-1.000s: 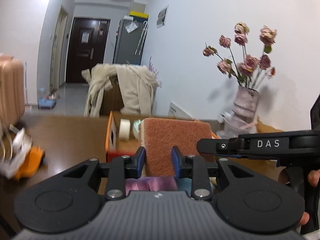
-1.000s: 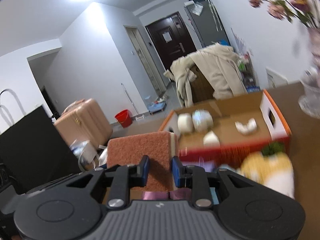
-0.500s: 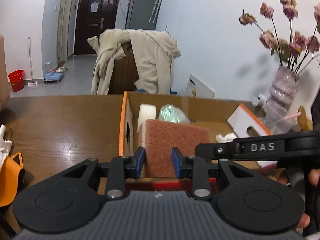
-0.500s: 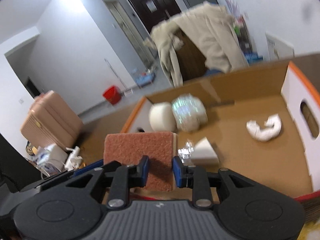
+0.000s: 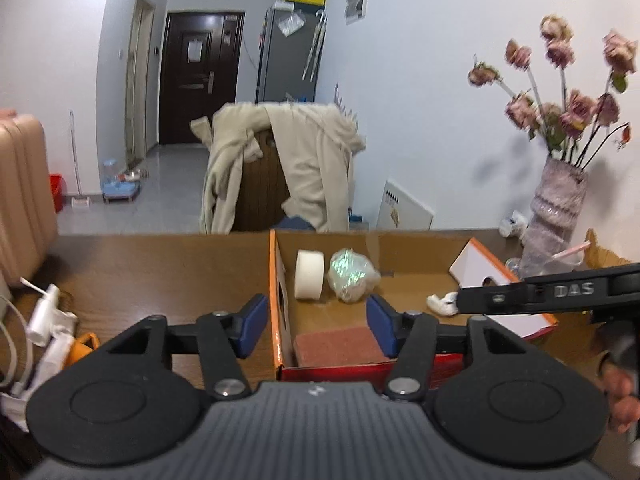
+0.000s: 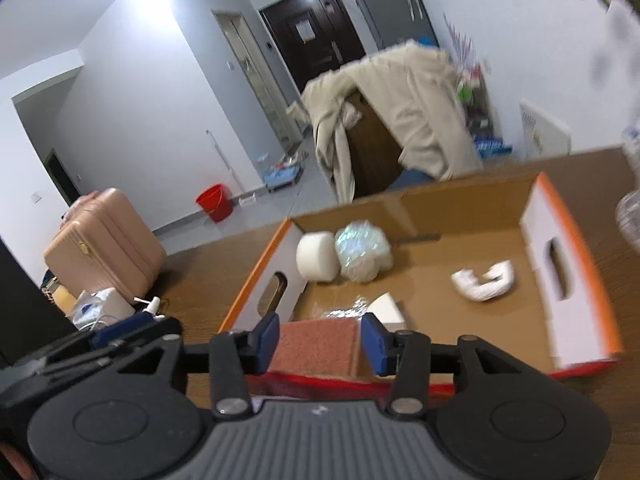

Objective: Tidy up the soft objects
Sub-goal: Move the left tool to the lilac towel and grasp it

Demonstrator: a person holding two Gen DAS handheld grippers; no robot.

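In box: rust-brown rectangular sponge [image 5: 335,345] flat, 6 o'clock corner of orange-edged cardboard box [image 5: 273,280].
Left gripper [image 5: 316,328]: spread apart, empty.
Right gripper [image 6: 319,342]: spread apart, empty.

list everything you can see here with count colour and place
box: 1, orange and white, on table
sponge: 1, reddish brown, flat in box, near corner
roll: 1, white, box far corner
wrapped ball: 1, shiny clear, beside roll
crumpled scrap: 1, white, box floor
wedge: 1, white, beside sponge
vase: 1, purplish, with dried pink flowers
suitcase: 1, pink, on floor
left tool: 1, black, blue pads, open
right tool: 1, same, open
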